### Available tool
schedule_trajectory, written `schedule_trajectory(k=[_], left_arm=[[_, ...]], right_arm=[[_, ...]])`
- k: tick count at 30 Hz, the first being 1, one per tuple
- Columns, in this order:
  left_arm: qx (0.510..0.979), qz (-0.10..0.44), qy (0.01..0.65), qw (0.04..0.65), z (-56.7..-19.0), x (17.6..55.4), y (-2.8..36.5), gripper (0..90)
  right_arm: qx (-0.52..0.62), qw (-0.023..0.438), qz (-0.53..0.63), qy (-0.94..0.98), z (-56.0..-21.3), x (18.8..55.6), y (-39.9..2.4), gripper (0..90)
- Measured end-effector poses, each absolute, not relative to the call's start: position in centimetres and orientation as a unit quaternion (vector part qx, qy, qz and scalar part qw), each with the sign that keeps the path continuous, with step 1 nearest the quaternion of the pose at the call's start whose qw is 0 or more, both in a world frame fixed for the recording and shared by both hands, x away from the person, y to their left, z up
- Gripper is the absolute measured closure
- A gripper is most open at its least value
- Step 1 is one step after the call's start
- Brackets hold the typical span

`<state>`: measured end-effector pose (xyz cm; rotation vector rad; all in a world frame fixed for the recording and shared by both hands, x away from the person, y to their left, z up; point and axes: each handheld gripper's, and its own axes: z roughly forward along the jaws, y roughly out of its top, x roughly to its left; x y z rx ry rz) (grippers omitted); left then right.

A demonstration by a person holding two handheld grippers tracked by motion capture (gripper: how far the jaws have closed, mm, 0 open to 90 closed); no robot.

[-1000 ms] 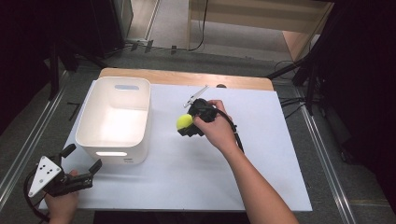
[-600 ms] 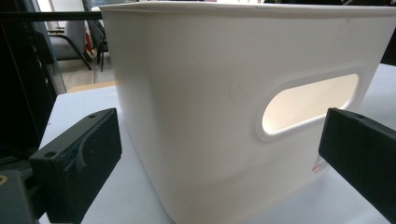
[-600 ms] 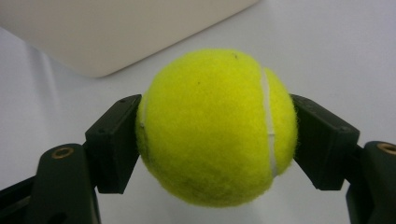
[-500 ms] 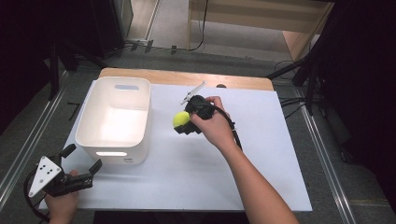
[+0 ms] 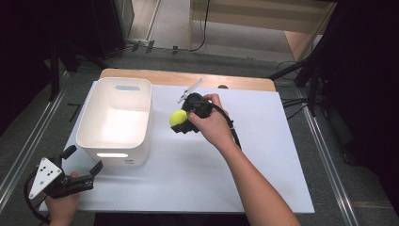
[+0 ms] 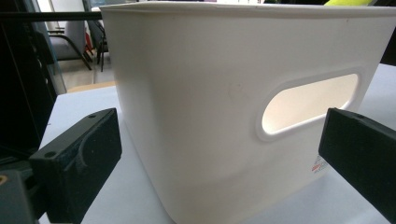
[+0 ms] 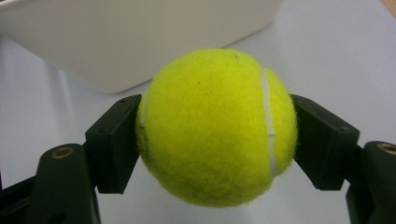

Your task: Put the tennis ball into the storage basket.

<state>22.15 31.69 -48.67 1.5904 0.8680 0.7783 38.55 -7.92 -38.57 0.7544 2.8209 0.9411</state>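
A yellow-green tennis ball [image 5: 178, 117] [image 7: 217, 126] is clamped between the jaws of my right gripper [image 5: 183, 121], which is shut on it and held above the white table top, just right of the white bin [image 5: 117, 120]. In the right gripper view the bin's wall [image 7: 140, 37] lies close ahead. My left gripper [image 5: 82, 167] rests at the table's front left corner, open, with nothing between its jaws. It faces the bin's near wall and its handle slot [image 6: 308, 105].
The white sheet [image 5: 263, 155] covers the table, with a wooden strip [image 5: 188, 77] along the far edge. A thin pale stick-like part [image 5: 190, 89] sits behind the right hand. Metal rails [image 5: 324, 155] run along both sides of the table.
My right gripper has carried the tennis ball leftwards, closer to the bin. The left gripper has stayed put.
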Motion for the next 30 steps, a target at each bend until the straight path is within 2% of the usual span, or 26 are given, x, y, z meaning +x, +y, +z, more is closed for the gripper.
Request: schedule_trajectory(k=[30], left_arm=[[0.671, 0.328, 0.367, 0.555, -48.7, 22.2, 31.6, 0.0]], right_arm=[[0.214, 0.04, 0.323, 0.921, -36.4, 38.5, -5.7, 22.7]])
